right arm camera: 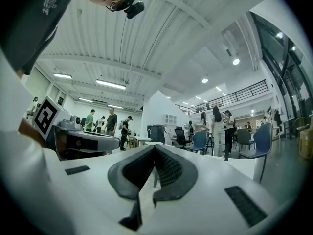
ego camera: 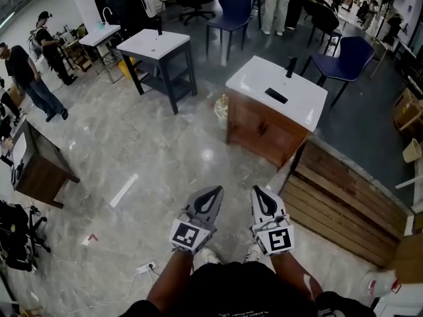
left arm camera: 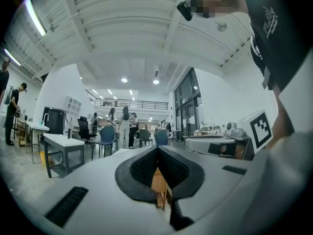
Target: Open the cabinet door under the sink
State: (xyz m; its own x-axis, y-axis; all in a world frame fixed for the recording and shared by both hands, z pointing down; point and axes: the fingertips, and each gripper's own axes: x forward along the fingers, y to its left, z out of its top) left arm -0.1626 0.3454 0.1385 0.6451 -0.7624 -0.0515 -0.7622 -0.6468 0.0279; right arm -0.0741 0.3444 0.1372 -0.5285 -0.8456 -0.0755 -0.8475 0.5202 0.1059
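The cabinet [ego camera: 264, 129] is a brown wooden box under a white sink top [ego camera: 281, 88] with a black tap, standing ahead and slightly right on the tiled floor. Its front door is closed. Both grippers hover low in the head view, well short of the cabinet and pointing toward it. My left gripper [ego camera: 216, 190] has its jaws together with nothing between them. My right gripper [ego camera: 257, 190] is shut and empty as well. In the left gripper view the closed tips [left arm camera: 157, 148] frame a sliver of the wooden cabinet [left arm camera: 158, 184]. The right gripper view shows its tips [right arm camera: 154, 147] touching.
A stack of wooden planks [ego camera: 344, 200] lies right of the cabinet. A small bin [ego camera: 221, 111] stands at its left corner. A white-topped dark table [ego camera: 162, 45], blue chairs [ego camera: 347, 55], a wooden desk [ego camera: 39, 167] and several people [ego camera: 26, 78] stand around. A power strip [ego camera: 145, 267] lies near my feet.
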